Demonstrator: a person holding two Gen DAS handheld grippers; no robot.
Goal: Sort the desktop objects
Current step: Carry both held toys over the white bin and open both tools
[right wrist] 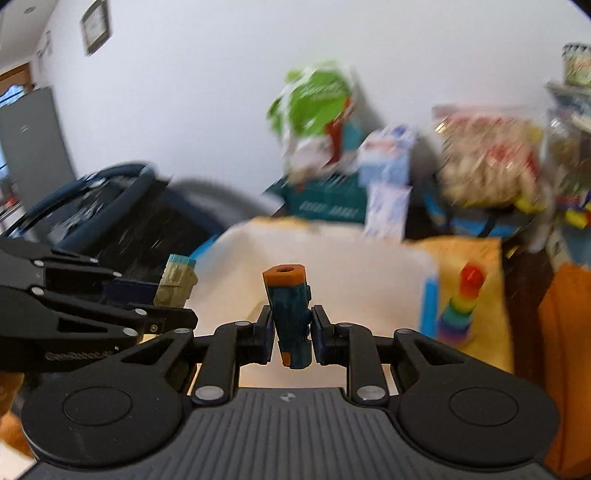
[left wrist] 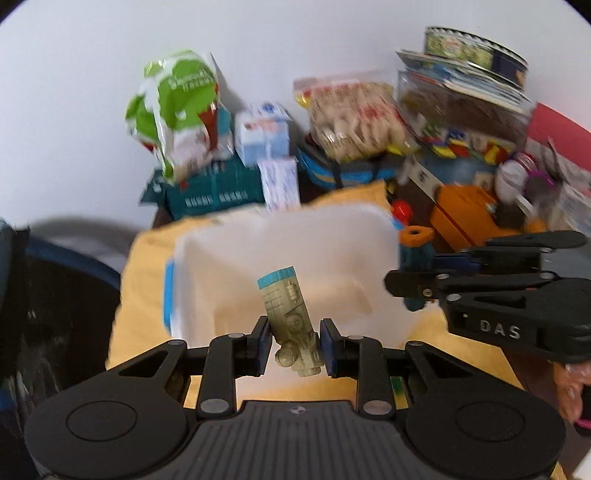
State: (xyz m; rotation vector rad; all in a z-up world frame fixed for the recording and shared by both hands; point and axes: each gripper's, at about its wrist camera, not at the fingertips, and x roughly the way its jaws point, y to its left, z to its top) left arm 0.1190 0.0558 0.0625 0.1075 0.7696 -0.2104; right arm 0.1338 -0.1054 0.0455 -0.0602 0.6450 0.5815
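Yellow cloth [left wrist: 147,266], seemingly over table.

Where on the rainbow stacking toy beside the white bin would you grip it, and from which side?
Grip the rainbow stacking toy around its narrower upper rings, coming down from above. It stands upright on the yellow cloth, tapering towards the red top, and the white bin crowds one side. Both grippers are already full.

This is a lived-in home. A framed picture [right wrist: 95,25] hangs on the plain white wall, and snack bags [left wrist: 176,107], a biscuit tin [left wrist: 474,48] and a rainbow stacking toy [right wrist: 461,306] crowd the yellow-covered bench [left wrist: 142,280].
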